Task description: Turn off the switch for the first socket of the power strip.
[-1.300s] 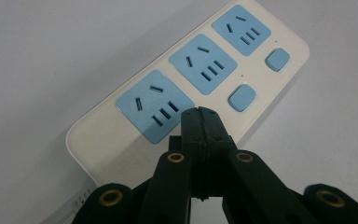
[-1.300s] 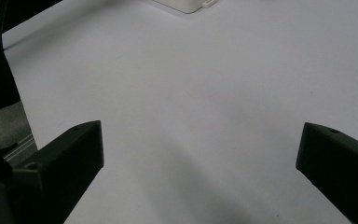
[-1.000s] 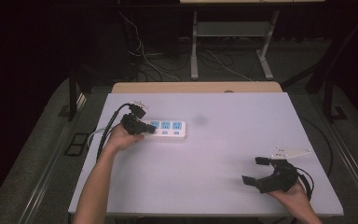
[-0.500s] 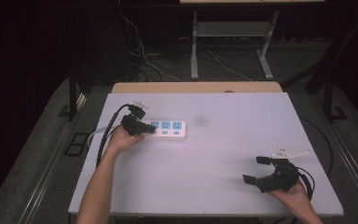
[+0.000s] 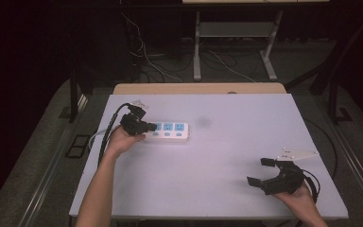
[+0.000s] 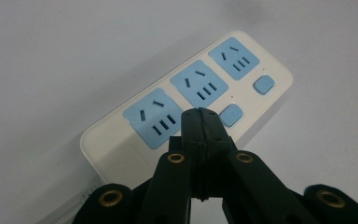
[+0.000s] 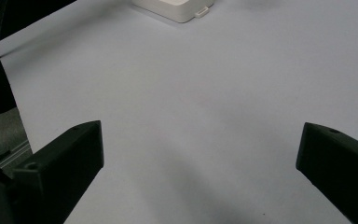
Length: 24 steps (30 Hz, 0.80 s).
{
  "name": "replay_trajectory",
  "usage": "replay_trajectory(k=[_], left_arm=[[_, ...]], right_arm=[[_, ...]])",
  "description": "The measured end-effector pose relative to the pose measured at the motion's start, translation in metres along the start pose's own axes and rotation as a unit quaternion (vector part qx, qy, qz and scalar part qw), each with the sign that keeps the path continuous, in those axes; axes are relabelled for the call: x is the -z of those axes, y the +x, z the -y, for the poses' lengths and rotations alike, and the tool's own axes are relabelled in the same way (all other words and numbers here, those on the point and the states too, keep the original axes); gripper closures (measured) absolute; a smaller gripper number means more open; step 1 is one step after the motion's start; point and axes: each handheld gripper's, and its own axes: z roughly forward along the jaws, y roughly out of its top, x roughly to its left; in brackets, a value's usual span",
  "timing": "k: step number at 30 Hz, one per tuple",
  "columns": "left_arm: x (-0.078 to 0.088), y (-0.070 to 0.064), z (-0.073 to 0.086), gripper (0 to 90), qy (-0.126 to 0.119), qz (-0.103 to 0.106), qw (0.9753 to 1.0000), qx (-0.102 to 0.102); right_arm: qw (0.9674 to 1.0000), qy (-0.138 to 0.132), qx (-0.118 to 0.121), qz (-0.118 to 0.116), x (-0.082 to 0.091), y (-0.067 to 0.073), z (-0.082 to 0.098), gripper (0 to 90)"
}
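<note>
The power strip [image 5: 168,132] lies flat on the table [image 5: 208,189], at about 10 o'clock from the table's centre in the high view, with its long axis across the table. It carries three blue sockets and, as the left gripper view shows, blue switch buttons [image 6: 231,115] beside them.

The left gripper [image 6: 200,114] has its jaws pressed together, empty, with the joined tip over the strip between the nearest socket [image 6: 155,117] and the nearest button.

Judged step: pressing a switch. Use the closed tip as a single probe. Centre it on the button, not on the socket slots, and push straight down so the strip does not slide.

The right gripper [image 5: 264,171] rests at 4 o'clock with its jaws spread, well apart from the strip.
</note>
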Motion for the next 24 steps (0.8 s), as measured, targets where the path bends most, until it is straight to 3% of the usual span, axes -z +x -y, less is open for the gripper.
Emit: replay_trajectory(k=[11,24], left_arm=[[0.029,-0.007,-0.003,89.5,-0.022,-0.028,0.9992,0.017],[0.053,-0.024,0.002,89.4,-0.081,-0.026,0.9955,0.042]], right_arm=[[1.0000,0.001,0.000,-0.001,-0.001,0.001,0.000,0.5],[1.0000,-0.003,0.003,-0.006,0.001,0.001,0.000,0.5]])
